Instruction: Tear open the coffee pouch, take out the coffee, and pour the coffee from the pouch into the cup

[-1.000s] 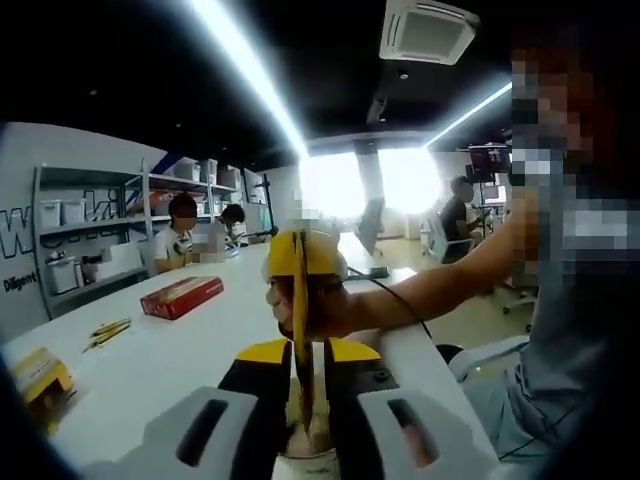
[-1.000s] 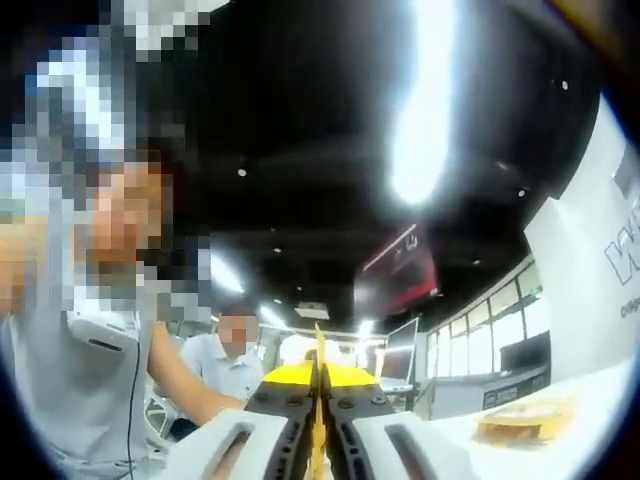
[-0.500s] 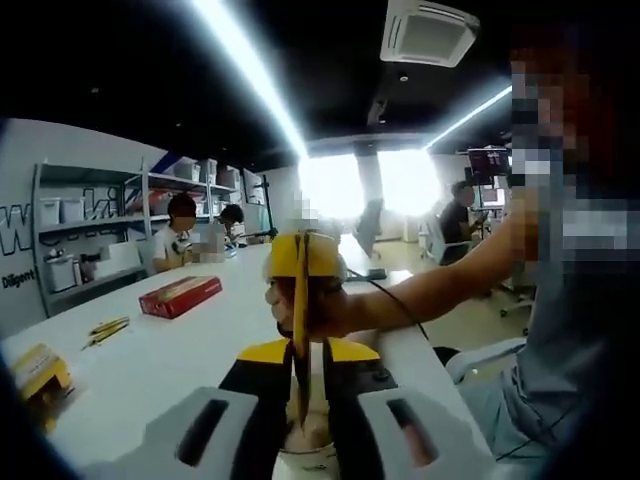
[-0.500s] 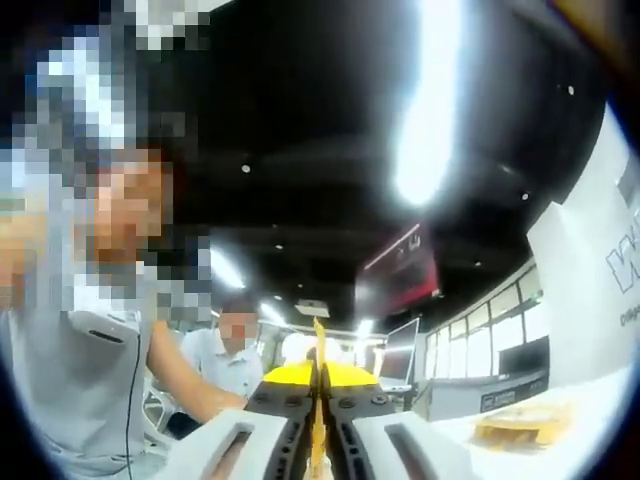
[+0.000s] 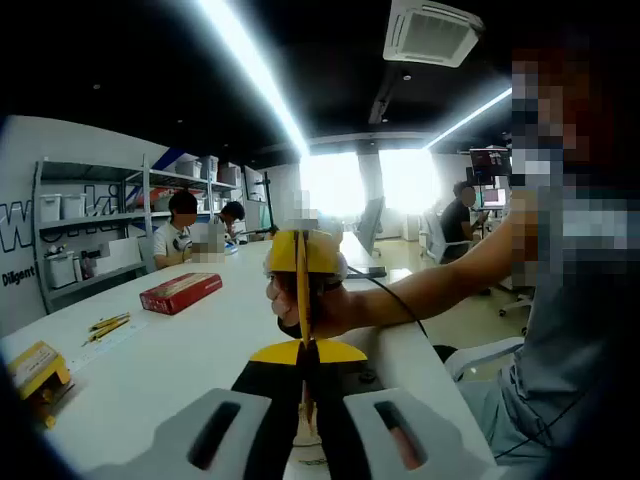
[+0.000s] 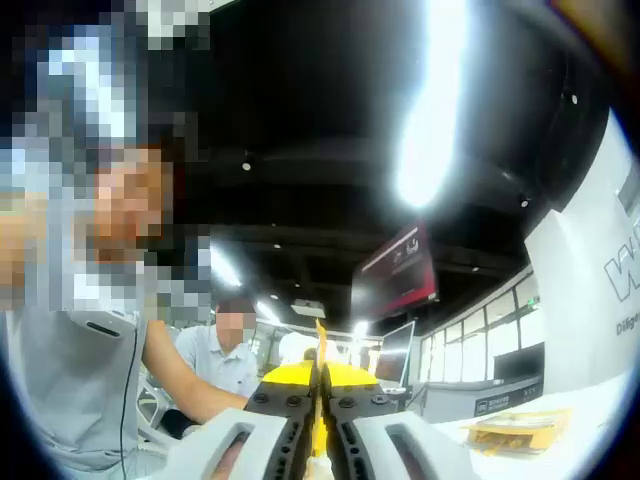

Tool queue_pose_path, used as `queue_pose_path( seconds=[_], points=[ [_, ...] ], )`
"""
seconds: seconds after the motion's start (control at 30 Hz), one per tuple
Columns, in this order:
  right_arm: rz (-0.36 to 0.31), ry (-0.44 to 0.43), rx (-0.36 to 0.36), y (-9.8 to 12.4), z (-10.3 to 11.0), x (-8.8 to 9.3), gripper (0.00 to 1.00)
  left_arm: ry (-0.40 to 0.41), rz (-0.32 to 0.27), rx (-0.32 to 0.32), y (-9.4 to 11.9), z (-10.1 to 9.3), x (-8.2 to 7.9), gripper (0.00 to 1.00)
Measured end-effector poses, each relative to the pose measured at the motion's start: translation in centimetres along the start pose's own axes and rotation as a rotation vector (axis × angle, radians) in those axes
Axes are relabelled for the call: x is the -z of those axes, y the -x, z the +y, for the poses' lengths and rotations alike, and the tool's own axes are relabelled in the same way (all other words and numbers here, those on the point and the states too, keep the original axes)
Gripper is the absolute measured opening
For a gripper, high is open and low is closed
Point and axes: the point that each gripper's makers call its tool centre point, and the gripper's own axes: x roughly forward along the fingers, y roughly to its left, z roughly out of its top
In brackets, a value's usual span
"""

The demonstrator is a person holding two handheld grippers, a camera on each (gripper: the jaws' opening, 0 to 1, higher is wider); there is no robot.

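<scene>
Left hand-held gripper (image 5: 303, 400) has its jaws nipped onto the thin yellow coffee pouch (image 5: 300, 290), seen edge-on with its long axis upright; since a moment ago the cup (image 5: 308, 452) has slipped lower between the jaws, so pouring looks underway. Right hand-held gripper (image 6: 320, 425) clamps the pouch too; a red box (image 5: 181, 293) lies toward the surface's (image 5: 180, 350) far left edge.

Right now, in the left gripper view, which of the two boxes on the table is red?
The red box lies farther back on the white table, toward the shelves. The other box, at the near left edge, is yellow.
</scene>
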Motion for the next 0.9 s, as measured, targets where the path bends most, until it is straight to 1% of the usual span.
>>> queue_pose_path(
  seconds=[0.07, 0.17, 0.23, 0.27, 0.4, 0.47, 0.5, 0.57, 0.63, 0.67, 0.73, 0.83, 0.9],
  points=[
    [-0.004, -0.003, 0.001, 0.05, -0.02, -0.09, 0.03, -0.004, -0.013, 0.011, 0.0, -0.16, -0.1, 0.17],
    [-0.002, -0.008, -0.003, 0.05, -0.06, -0.05, 0.03, -0.005, -0.009, 0.005, 0.09, 0.11, -0.13, 0.16],
    [-0.002, -0.013, -0.004, 0.09, -0.16, -0.02, 0.03, -0.005, -0.009, 0.001, 0.17, 0.27, -0.2, 0.12],
    [-0.002, -0.02, -0.006, 0.11, -0.19, -0.02, 0.03, -0.003, -0.001, 0.003, 0.21, 0.29, -0.13, 0.07],
    [-0.012, -0.005, -0.004, -0.04, -0.23, -0.09, 0.1, 0.005, 0.003, -0.005, 0.32, 0.53, -0.15, 0.04],
    [-0.014, -0.006, -0.004, 0.01, -0.28, -0.15, 0.11, 0.007, 0.006, -0.005, 0.34, 0.56, -0.04, 0.04],
    [-0.013, -0.006, -0.003, 0.15, -0.52, -0.16, 0.11, 0.005, 0.006, -0.006, 0.35, 0.58, -0.02, 0.04],
    [-0.006, 0.001, -0.005, 0.18, -0.51, -0.05, 0.05, 0.009, 0.006, -0.004, 0.37, 0.56, 0.04, 0.04],
    [-0.007, 0.003, -0.002, 0.11, -0.54, -0.04, 0.03, 0.008, 0.001, 0.004, 0.4, 0.4, 0.05, 0.06],
    [-0.011, -0.001, -0.002, 0.14, -0.56, -0.15, 0.03, 0.004, -0.023, 0.031, 0.43, -0.14, -0.23, 0.1],
    [-0.012, -0.002, 0.003, 0.18, -0.59, -0.22, 0.02, 0.015, -0.038, 0.016, 0.41, 0.08, -0.4, 0.18],
    [-0.01, -0.006, 0.0, 0.11, -0.38, -0.15, 0.02, 0.015, -0.038, 0.016, 0.43, 0.02, -0.4, 0.17],
    [-0.008, -0.005, -0.002, -0.11, -0.03, -0.08, 0.03, 0.008, -0.027, 0.011, 0.44, 0.08, -0.28, 0.11]
  ],
)
